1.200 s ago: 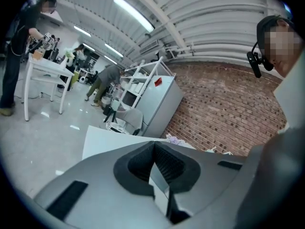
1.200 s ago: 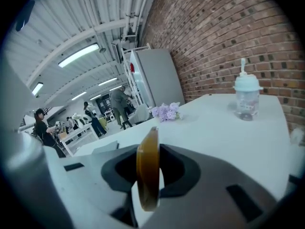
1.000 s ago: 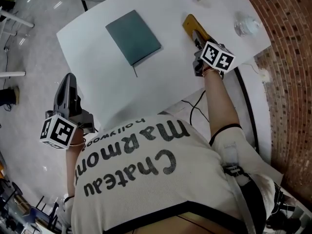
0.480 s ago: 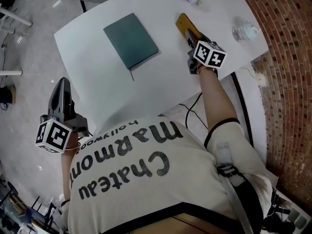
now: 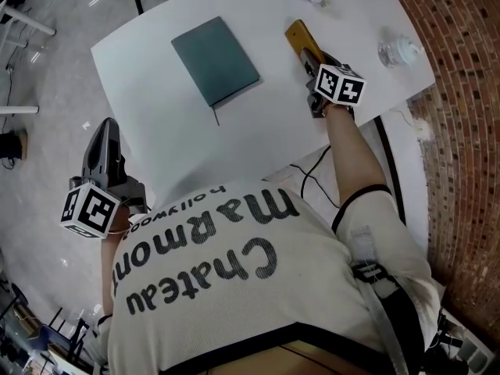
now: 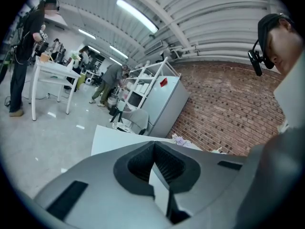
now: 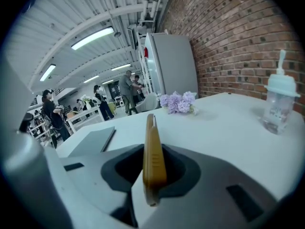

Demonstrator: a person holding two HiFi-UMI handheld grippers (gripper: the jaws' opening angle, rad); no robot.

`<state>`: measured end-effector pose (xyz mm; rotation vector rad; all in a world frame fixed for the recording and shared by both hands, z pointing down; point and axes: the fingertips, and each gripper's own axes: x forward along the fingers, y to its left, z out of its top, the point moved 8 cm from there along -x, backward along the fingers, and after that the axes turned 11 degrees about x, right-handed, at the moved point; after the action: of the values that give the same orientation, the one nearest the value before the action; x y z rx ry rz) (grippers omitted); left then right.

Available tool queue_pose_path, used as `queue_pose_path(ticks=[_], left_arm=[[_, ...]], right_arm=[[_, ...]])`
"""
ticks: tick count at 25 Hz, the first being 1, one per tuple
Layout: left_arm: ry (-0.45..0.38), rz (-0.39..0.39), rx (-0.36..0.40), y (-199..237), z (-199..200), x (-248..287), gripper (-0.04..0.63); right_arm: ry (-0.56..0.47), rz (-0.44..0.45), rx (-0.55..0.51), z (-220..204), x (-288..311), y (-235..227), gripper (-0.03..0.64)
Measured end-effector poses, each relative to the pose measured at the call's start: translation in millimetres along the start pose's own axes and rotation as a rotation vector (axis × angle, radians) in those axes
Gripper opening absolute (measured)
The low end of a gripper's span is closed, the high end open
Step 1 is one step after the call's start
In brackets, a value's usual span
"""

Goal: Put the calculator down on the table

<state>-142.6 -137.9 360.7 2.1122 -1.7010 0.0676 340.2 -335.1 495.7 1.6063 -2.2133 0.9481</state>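
The right gripper [image 5: 314, 59] is clamped across the flat faces of the yellow calculator [image 5: 299, 37] at its near end, holding it low over the table [image 5: 156, 123] just right of the notebook [image 5: 215, 59]. The left gripper [image 5: 107, 131], well left of the notebook, is closed on nothing. The calculator looks thin, stiff, light and smooth-shelled, so it may pivot or slip in that end pinch.

Red brick wall [image 5: 461, 170] at right; glossy grey floor [image 5: 47, 76]; ribbed white ceiling [image 6: 228, 13] with strip lights [image 6: 137, 15]; tall white cabinet [image 7: 174, 63] against the brick; white work table [image 5: 156, 116] in the foreground.
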Motion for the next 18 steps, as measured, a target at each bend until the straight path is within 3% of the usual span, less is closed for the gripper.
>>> queue_pose_path(ticks=[8,18], left_arm=[[0.006,0.003,-0.01,2.3,-3.6,0.6,0.0],[0.008,0.003,-0.009,1.9,-4.3,3.5,0.0]], right_arm=[[0.047,-0.011,-0.053,-7.6,3.6,-1.7,0.095],[0.036,0.013,0.028,-6.0,3.5,-10.6,0.097]])
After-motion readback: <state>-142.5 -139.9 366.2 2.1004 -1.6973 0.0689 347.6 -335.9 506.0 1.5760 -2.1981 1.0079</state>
